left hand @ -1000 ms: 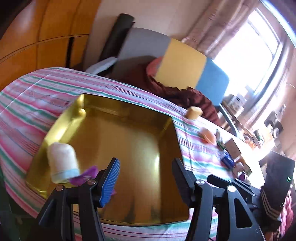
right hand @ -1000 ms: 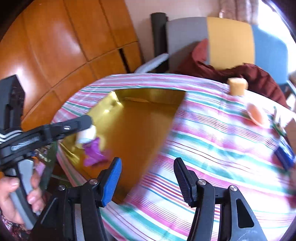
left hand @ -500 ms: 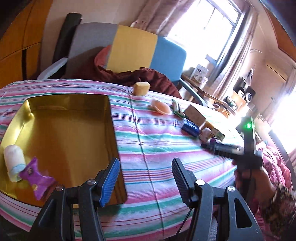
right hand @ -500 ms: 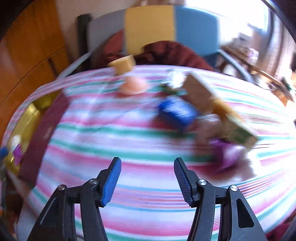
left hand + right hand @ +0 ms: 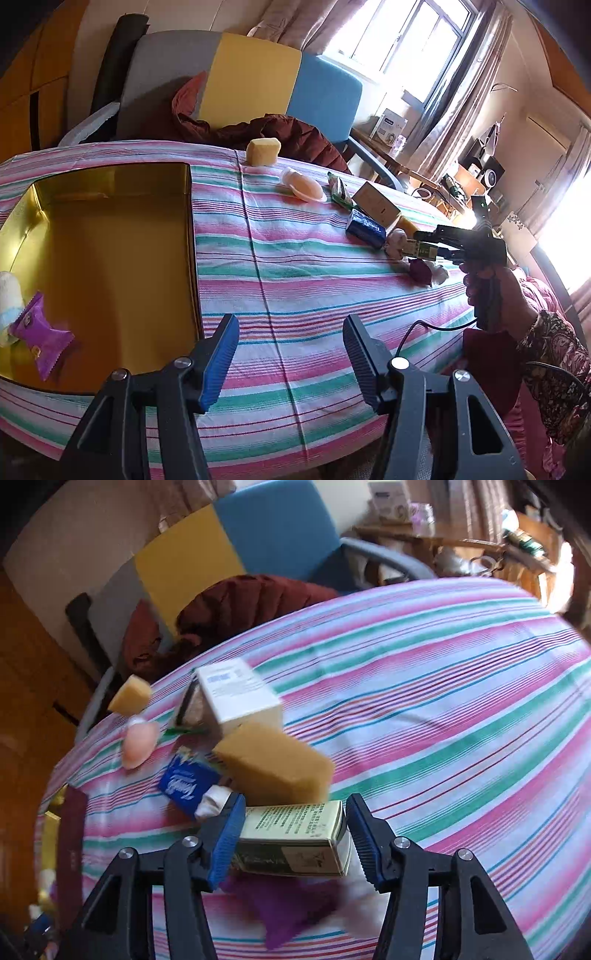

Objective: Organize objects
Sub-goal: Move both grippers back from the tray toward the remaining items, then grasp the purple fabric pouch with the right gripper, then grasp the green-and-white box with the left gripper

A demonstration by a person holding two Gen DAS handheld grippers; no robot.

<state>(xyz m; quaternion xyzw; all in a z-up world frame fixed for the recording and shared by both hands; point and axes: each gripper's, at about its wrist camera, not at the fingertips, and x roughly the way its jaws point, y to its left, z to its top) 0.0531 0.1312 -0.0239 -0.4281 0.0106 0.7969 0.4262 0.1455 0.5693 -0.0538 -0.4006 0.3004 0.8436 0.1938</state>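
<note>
room: sunlit window [image 5: 413, 40], curtains [image 5: 454, 107] | seat: grey-yellow-blue chair [image 5: 251, 77] at table's far edge | left: wooden cabinet doors [image 5: 33, 66]

The bench [image 5: 332, 295] is covered in woven striped cloth, matt and faintly creased. The tray [image 5: 110, 258] looks like polished gold metal, glossy and mirror-smooth. A purple sweet wrapper [image 5: 40, 332] in it is shiny crinkled foil or plastic. The sponge [image 5: 273, 768] is porous, rough and dull. The small box [image 5: 295, 838] is printed card with a slight sheen. The tongs [image 5: 291, 834] are matt black plastic with ribbed blue pads [image 5: 227, 843].
</note>
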